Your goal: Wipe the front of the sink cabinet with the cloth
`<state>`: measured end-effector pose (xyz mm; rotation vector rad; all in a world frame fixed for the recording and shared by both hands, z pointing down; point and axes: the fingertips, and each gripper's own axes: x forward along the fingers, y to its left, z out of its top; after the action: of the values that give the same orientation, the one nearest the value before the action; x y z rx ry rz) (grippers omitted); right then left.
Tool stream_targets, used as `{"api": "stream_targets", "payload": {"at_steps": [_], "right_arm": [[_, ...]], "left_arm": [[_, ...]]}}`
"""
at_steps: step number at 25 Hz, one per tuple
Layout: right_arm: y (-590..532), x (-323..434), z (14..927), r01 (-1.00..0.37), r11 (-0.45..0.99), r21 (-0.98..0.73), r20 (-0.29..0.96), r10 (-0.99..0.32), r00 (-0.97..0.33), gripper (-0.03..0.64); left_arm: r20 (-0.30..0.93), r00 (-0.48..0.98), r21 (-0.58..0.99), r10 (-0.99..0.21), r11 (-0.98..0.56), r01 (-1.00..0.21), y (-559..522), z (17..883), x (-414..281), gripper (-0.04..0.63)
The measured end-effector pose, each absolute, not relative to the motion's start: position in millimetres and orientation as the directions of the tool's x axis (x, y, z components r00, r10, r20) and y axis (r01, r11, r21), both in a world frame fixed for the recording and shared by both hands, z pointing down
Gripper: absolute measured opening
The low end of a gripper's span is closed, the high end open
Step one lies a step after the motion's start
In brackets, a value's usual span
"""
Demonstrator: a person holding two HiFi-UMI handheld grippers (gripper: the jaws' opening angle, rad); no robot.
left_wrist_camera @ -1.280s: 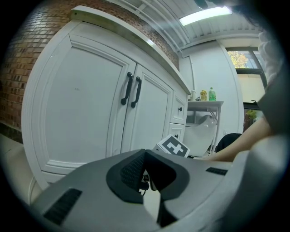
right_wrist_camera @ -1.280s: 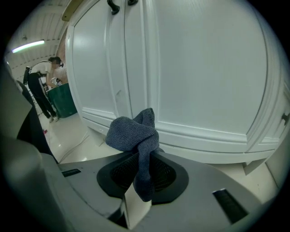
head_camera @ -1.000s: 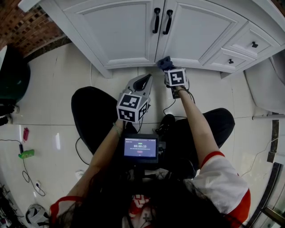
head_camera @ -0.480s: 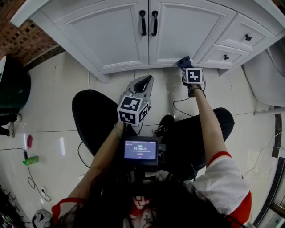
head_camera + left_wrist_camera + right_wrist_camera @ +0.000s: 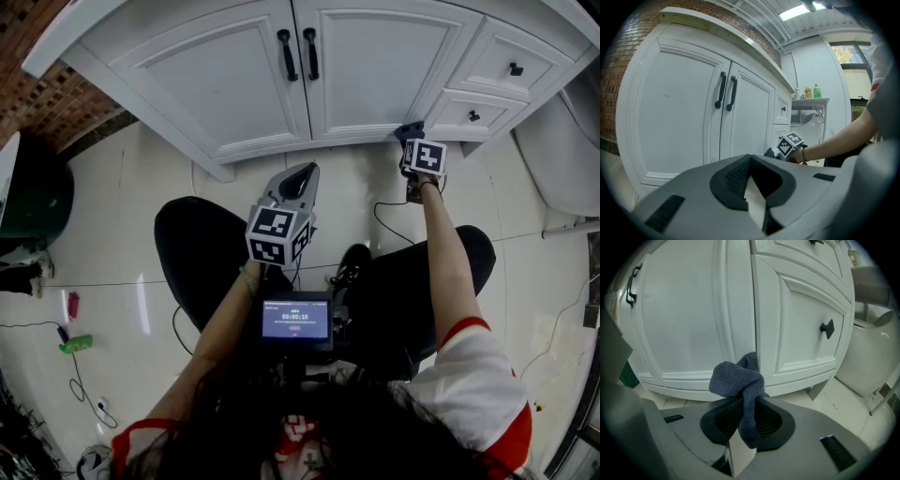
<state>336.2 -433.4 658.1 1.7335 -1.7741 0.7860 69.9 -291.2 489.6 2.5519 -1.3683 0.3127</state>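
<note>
Grey-blue cloth [image 5: 739, 378] bunched, pinched in right gripper [image 5: 746, 405], jaws pressed on it. Cloth touches white sink cabinet [image 5: 234, 84] low down, at the seam between right door [image 5: 689, 319] and lower drawer [image 5: 801, 319], just above the base rail. Left gripper [image 5: 750, 158] jaws pressed together, nothing between, held over tiled floor [image 5: 122, 216], well apart from the cabinet doors.

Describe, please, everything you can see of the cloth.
The cloth is dark blue-grey, a knitted-looking fabric, bunched into a knot-like wad. The right claw is shut on it, one tail hanging down between the jaws. The wad sits low against the white cabinet, by the seam between door and drawer, seemingly touching it.
</note>
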Motion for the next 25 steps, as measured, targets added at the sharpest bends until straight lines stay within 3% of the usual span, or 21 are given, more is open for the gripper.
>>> {"api": "stream_targets", "payload": {"at_steps": [13, 19, 25], "right_arm": [[-402.4, 233.9, 574.1, -0.978, 0.145, -0.149, 0.596, -0.776, -0.206, 0.086], [-375.2, 172.8, 517.8, -0.959, 0.244, -0.144, 0.520, -0.806, -0.283, 0.086], [-352.2, 102.1, 451.2, -0.923, 0.362, -0.129, 0.434, -0.816, -0.381, 0.086]], "left_arm": [[0.196, 0.501, 0.044, -0.843, -0.502, -0.863, -256.8, 436.2, 41.0, 0.032], [0.161, 0.442, 0.005, -0.883, -0.447, -0.895, -227.6, 404.3, -7.6, 0.032], [0.097, 0.385, 0.063, -0.918, -0.380, -0.923, -213.5, 364.8, -63.2, 0.032]]}}
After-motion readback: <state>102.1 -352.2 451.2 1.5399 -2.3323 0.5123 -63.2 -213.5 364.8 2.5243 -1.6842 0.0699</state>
